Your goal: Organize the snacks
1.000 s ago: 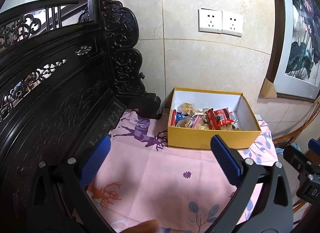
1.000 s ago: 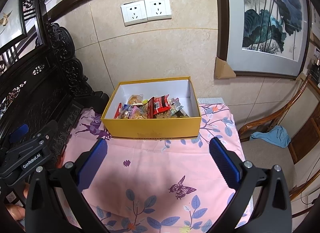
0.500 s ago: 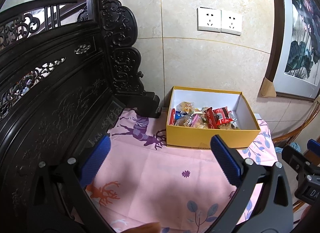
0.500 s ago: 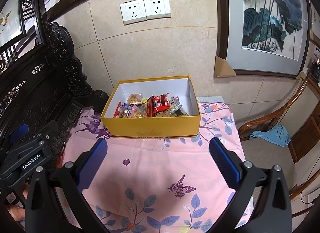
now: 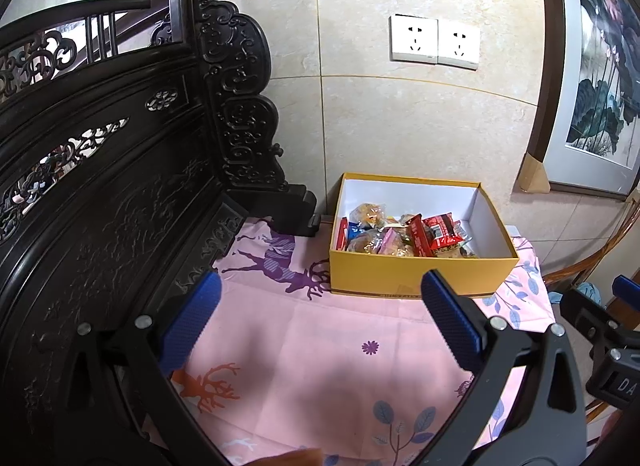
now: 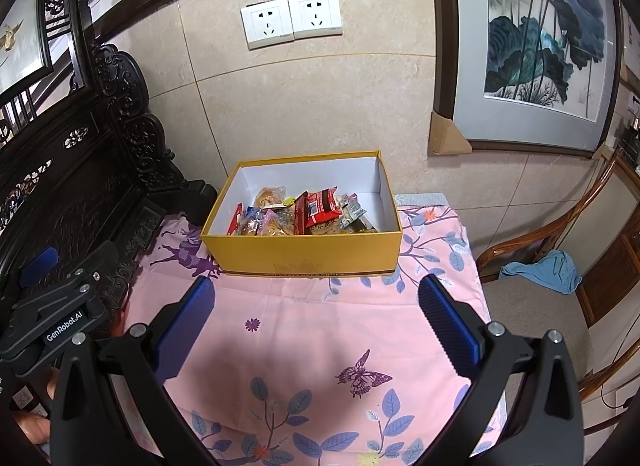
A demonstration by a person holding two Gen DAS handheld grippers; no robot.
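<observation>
Nothing much is moving since before. Both the left gripper (image 5: 320,298) and right gripper (image 6: 316,302) are staying wide open over the pink cloth (image 6: 304,330). Snacks (image 6: 304,213) are lying inside the yellow box (image 6: 300,258) at the cloth's far edge.

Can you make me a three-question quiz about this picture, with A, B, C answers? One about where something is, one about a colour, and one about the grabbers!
1. Where are the snacks?
A. Inside the box
B. Spread on the cloth
C. On the chair

2. What colour is the box outside?
A. Green
B. Yellow
C. Black

3. How are the left gripper and right gripper?
A. Both open, empty
B. Both holding snacks
C. One shut on the box

Answers: 1 A, the wrappers lie within the box walls. 2 B, its sides are yellow. 3 A, the blue pads stand wide apart with only pink cloth between.
</observation>
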